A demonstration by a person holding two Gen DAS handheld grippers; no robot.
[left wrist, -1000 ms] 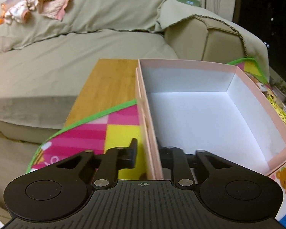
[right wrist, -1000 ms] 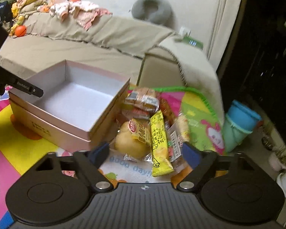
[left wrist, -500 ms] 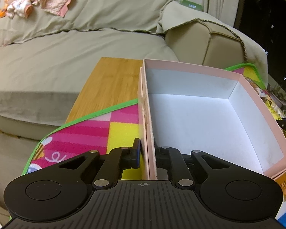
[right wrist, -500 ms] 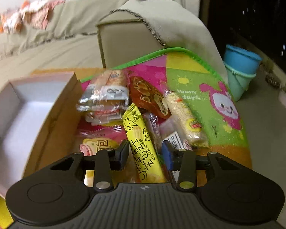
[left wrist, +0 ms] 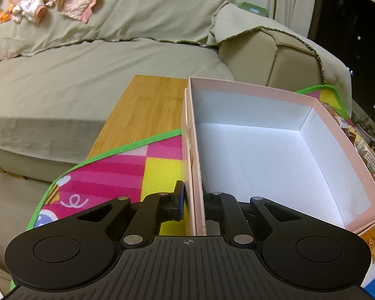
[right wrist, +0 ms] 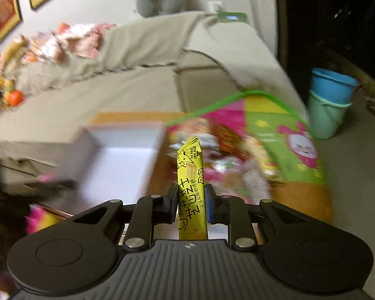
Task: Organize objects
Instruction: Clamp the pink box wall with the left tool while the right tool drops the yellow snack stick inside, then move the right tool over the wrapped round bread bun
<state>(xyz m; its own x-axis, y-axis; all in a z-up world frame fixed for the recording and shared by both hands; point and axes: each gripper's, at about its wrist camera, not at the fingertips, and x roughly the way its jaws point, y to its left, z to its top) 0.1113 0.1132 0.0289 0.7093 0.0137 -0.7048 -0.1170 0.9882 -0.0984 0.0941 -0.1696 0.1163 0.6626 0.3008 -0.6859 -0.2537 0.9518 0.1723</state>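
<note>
Yellow foil marks the snack pack (right wrist: 191, 187), a long slim sachet pinched between the fingers of the right gripper (right wrist: 189, 206) near its lower half, with its top end standing up and forward, clear of the mat (right wrist: 282, 150). Behind it the other snacks (right wrist: 227, 150) lie in a blurred heap on the mat, to the right of the box (right wrist: 122, 155). The smear across that view suggests the gripper is moving.

The left gripper (left wrist: 193, 203) is closed on the near left wall of the pink box (left wrist: 262, 150), one finger outside and one inside. The box is white inside and holds nothing that shows. It sits on the mat (left wrist: 137, 170), with a wooden board (left wrist: 147, 110) and the sofa (left wrist: 87, 75) beyond.

I judge the pack light and limp: the film will crumple and may slide on the pads, and whatever is inside could crack under a hard squeeze. A hold across the flat faces near the middle, as now, looks sound; a grip near an end would let the pack droop and swing. The box is light card, stiff enough to be steadied by one wall, though that wall may flex if pulled sideways.
</note>
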